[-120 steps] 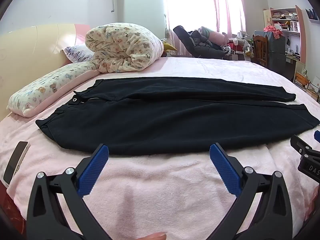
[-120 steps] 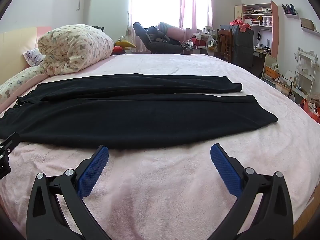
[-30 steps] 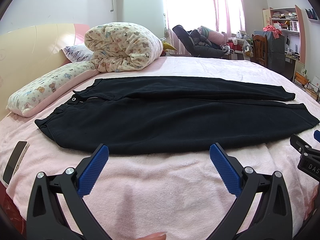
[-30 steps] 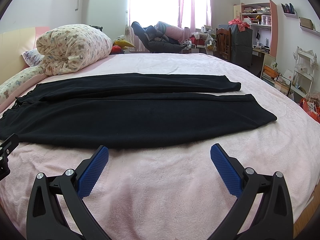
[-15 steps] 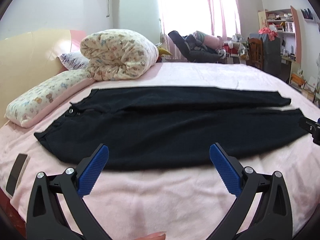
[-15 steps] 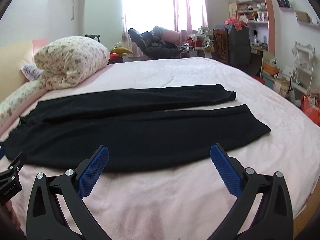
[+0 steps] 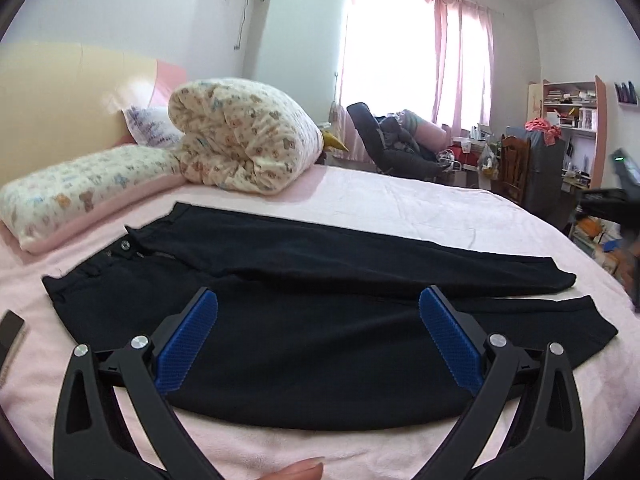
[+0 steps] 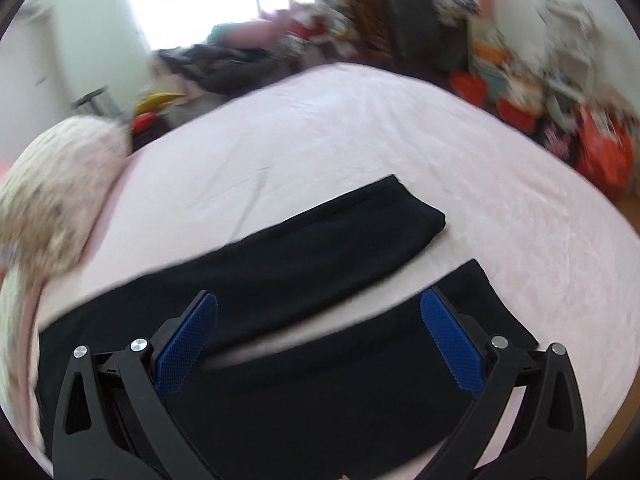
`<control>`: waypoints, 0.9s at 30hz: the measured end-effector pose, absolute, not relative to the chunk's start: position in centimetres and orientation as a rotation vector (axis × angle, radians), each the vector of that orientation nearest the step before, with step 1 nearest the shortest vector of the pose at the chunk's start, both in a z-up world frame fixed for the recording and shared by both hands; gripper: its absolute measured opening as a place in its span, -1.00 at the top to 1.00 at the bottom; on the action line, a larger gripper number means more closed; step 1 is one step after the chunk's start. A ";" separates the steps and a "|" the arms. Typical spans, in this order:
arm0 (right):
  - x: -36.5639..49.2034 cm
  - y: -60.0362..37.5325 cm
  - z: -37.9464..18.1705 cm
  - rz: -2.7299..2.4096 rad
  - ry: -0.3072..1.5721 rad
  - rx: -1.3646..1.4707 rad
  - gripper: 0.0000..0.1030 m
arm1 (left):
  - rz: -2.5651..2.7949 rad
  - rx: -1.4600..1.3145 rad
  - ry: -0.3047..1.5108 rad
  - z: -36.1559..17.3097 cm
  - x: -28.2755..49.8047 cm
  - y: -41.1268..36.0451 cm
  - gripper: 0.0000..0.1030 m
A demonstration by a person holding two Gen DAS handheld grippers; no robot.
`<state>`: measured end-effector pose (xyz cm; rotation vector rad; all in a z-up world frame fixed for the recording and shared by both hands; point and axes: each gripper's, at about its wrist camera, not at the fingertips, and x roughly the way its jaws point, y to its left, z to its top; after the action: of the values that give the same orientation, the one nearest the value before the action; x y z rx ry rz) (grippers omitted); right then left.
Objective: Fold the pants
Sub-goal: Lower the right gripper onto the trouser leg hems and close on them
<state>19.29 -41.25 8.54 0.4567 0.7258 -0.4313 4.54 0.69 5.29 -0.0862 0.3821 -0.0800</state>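
- Both grippers have advanced over the black pants [image 7: 320, 344], spread along the bed's [image 7: 400, 208] near edge.
- Left gripper [image 7: 318, 320] and right gripper [image 8: 319, 324]: fingers spread, empty.
- Risk: pinching one layer, dragging the legs askew.

Daylight floods in from the overexposed window [image 7: 416, 60] at 12 o'clock; left view is sharp, right view is motion-smeared, fisheye bending all edges

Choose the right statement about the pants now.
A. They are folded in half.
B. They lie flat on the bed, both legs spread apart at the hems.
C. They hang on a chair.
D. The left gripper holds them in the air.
B: the pants lie flat on the bed, and the two hems sit apart with pink sheet between them; both grippers are open.
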 end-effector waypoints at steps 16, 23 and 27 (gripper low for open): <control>36.6 -45.2 0.7 -0.766 0.820 0.552 -0.39 | -0.097 -0.034 0.521 2.8 7.1 2.8 -0.97; 40.2 -45.6 -1.1 -0.908 0.838 0.462 -0.39 | -0.123 -0.030 0.604 1.1 8.1 2.8 -0.97; 41.4 -46.0 -3.0 -0.943 0.914 0.427 -0.39 | -0.128 -0.030 0.613 0.9 8.2 2.7 -0.97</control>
<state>41.36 -45.97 -2.97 0.4274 0.9142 -0.9427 8.19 2.73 0.85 -0.0301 0.6131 -0.1277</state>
